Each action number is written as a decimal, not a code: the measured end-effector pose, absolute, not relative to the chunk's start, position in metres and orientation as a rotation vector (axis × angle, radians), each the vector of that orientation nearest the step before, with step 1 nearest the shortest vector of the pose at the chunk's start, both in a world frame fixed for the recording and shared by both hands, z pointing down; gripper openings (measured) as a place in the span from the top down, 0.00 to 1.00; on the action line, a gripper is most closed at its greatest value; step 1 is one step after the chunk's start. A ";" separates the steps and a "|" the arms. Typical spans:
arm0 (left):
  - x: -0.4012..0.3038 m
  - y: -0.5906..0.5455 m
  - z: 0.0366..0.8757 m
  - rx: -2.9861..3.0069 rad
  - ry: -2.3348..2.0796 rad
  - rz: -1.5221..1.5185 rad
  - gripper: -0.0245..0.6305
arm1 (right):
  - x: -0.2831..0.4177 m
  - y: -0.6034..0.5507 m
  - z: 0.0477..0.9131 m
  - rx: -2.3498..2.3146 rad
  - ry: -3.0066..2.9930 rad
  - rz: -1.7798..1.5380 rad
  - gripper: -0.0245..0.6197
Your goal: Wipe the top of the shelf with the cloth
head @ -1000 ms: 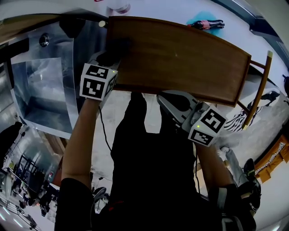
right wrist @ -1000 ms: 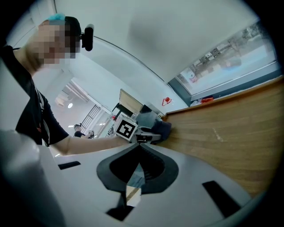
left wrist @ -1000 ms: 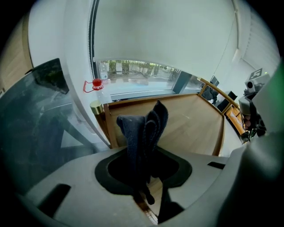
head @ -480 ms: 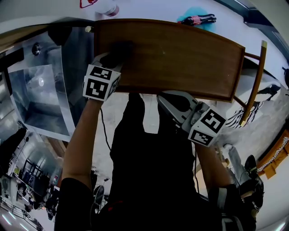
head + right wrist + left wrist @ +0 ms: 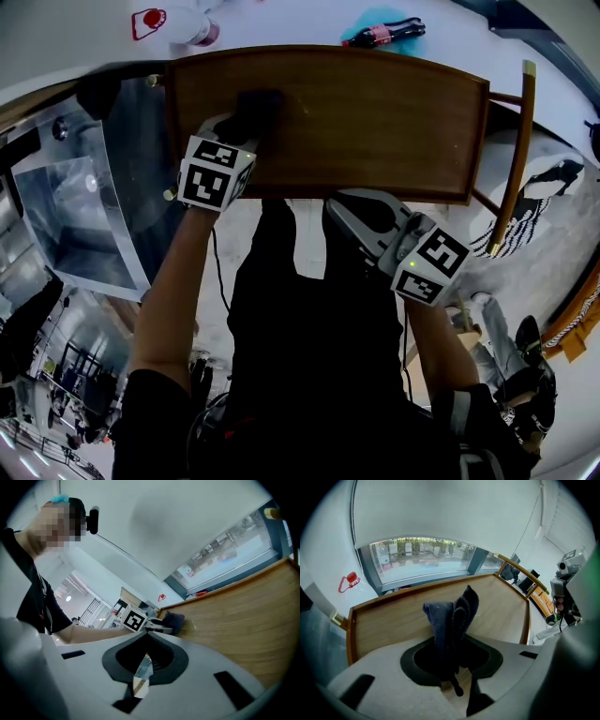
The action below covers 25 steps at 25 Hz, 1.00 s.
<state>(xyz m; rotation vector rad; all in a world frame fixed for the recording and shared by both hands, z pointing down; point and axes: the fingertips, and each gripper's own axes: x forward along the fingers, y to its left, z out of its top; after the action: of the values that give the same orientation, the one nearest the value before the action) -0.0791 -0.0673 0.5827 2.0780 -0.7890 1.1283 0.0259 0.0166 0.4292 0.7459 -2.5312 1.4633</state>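
Note:
The brown wooden shelf top [image 5: 375, 112] spans the upper half of the head view. A dark blue cloth [image 5: 255, 105] lies bunched on its left part, near the front edge. My left gripper [image 5: 242, 127] is shut on the cloth [image 5: 452, 616], which sticks up between the jaws over the wood [image 5: 389, 625]. My right gripper [image 5: 339, 208] hangs just below the shelf's front edge, off the wood, with its jaws together and nothing in them. From the right gripper [image 5: 144, 662] view I see the shelf top [image 5: 239, 620], the cloth [image 5: 174, 620] and the left gripper's marker cube [image 5: 135, 619].
A cola bottle [image 5: 380, 35] lies on a blue patch beyond the shelf's far edge, and a white bottle [image 5: 187, 23] lies at the far left. A shiny metal unit [image 5: 75, 206] stands left of the shelf. A wooden rail [image 5: 511, 150] runs down the right end.
The left gripper has slid the cloth to the right along the shelf top, away from the left end. The right gripper has stayed where it was.

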 end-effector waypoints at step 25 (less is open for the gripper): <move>0.072 -0.059 0.589 2.189 -0.568 1.174 0.77 | 0.138 0.019 0.427 0.950 -2.533 1.497 0.95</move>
<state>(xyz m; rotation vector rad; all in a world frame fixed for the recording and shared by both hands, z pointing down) 0.0721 -0.0587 0.5891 2.1887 -0.5685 1.1741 0.1376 0.0191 0.4269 0.9496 -2.5330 1.4975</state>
